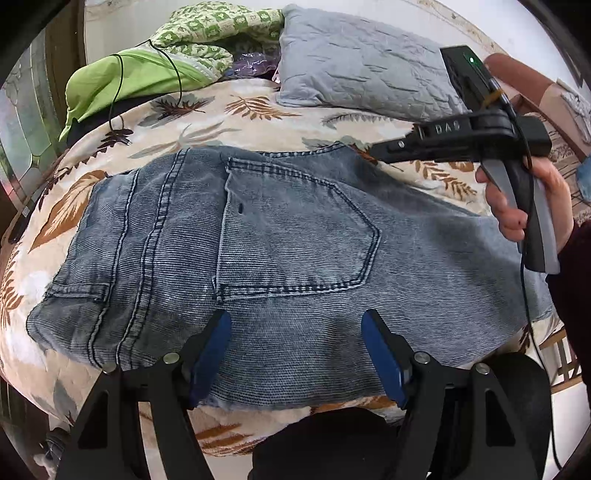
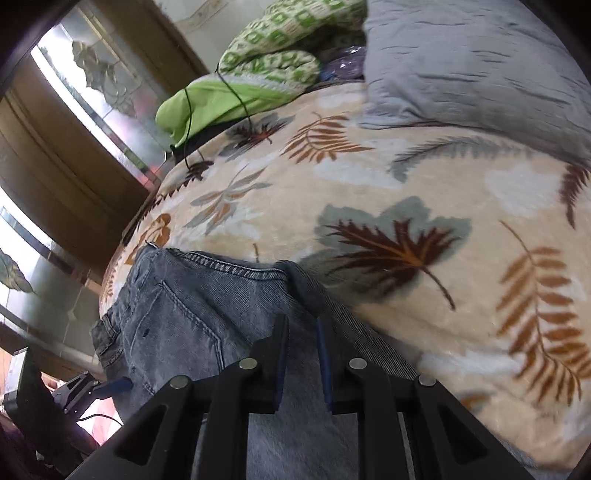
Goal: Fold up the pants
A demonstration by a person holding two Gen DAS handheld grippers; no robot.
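Note:
The blue-grey denim pants (image 1: pixel 288 251) lie folded on the leaf-print bedspread (image 1: pixel 258 122), back pocket (image 1: pixel 295 236) up. My left gripper (image 1: pixel 295 325) is open and empty, its blue pads (image 1: pixel 210 350) hovering over the pants' near edge. My right gripper (image 1: pixel 373 149) reaches in from the right, its tip at the pants' far edge. In the right wrist view the pants (image 2: pixel 192 317) fill the lower left, and the right gripper (image 2: pixel 301 325) stands with its jaws narrowly apart over the denim edge; I see no cloth clamped between them.
A grey pillow (image 1: pixel 362 62) lies at the back of the bed, with a green patterned blanket (image 1: pixel 192 33) and a thin black cable (image 1: pixel 173 74) beside it. A glass-panelled wooden door (image 2: pixel 74 122) stands left of the bed. The left gripper also shows in the right wrist view (image 2: pixel 114 386).

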